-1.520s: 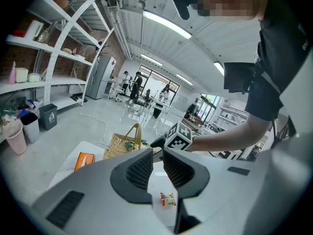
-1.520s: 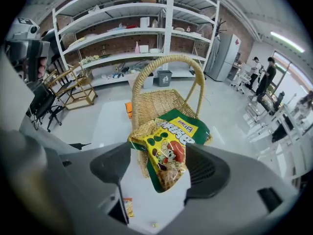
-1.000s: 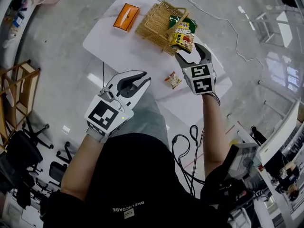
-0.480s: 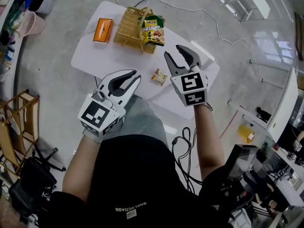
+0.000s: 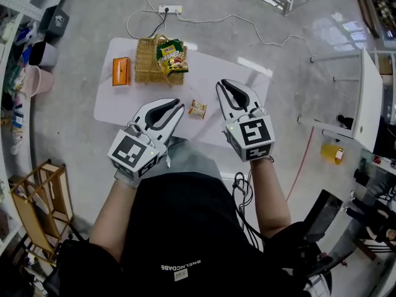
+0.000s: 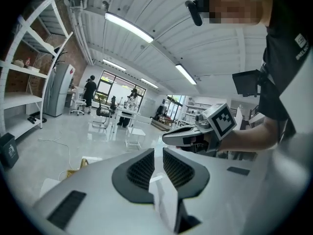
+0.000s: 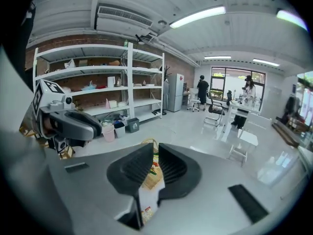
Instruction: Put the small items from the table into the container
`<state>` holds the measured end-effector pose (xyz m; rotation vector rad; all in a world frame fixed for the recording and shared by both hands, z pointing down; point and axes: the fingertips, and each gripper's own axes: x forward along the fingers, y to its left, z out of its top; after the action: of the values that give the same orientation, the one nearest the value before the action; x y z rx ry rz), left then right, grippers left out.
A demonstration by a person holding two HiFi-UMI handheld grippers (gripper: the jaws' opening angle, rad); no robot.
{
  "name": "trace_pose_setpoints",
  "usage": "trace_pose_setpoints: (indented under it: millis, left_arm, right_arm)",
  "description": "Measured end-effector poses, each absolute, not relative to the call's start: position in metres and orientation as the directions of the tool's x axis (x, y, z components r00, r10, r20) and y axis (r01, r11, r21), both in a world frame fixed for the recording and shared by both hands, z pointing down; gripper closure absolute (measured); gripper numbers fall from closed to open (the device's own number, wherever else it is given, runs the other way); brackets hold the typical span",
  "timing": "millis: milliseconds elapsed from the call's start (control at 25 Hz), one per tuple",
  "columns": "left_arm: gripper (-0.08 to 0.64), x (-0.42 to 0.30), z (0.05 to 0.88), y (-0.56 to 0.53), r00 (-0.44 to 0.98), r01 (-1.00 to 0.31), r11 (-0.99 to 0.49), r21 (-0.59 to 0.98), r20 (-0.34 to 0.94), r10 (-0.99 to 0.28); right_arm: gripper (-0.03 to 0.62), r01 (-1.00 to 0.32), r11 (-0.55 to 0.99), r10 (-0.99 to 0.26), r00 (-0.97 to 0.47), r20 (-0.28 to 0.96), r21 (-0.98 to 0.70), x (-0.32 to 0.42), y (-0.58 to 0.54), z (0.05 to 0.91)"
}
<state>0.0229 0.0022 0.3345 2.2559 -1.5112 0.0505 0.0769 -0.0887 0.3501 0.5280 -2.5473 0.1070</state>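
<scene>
A woven basket (image 5: 148,67) stands at the far end of the white table (image 5: 232,73), with a green and yellow snack packet (image 5: 172,55) sticking out of it. A small snack packet (image 5: 198,109) lies on the table between my two grippers. Both grippers hang high above the table's near edge. My right gripper (image 5: 221,85) is closing, its jaws almost together with nothing between them (image 7: 155,153). My left gripper (image 5: 180,106) holds its jaws close together, also with nothing in them (image 6: 158,153). Past the right jaws I see the basket (image 7: 146,181) far below.
An orange box (image 5: 120,71) lies on the table left of the basket. On the floor beyond the table are a power strip (image 5: 168,9) and cables. A pink bin (image 5: 38,79) and a wooden rack (image 5: 34,197) stand at left, a white desk (image 5: 365,91) at right.
Both grippers have risen away from the table, which now looks smaller. The right jaws went from wide open by the basket to nearly together. The green and yellow packet stays in the basket.
</scene>
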Motion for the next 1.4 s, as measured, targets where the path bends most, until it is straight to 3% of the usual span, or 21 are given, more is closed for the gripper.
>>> trace_pose_setpoints:
  millis: [880, 1400]
  left_arm:
    - [0.514, 0.085, 0.24, -0.043, 0.678, -0.73, -0.633, 0.258, 0.166, -0.716]
    - [0.515, 0.096, 0.234, -0.047, 0.727, -0.686, -0.699, 0.202, 0.176, -0.663]
  right_arm:
    - [0.554, -0.653, 0.746, -0.622, -0.754, 0.21, -0.135, 0.163, -0.064, 0.221]
    - [0.554, -0.708, 0.688, -0.683, -0.706, 0.188, -0.159, 0.184, -0.065, 0.222]
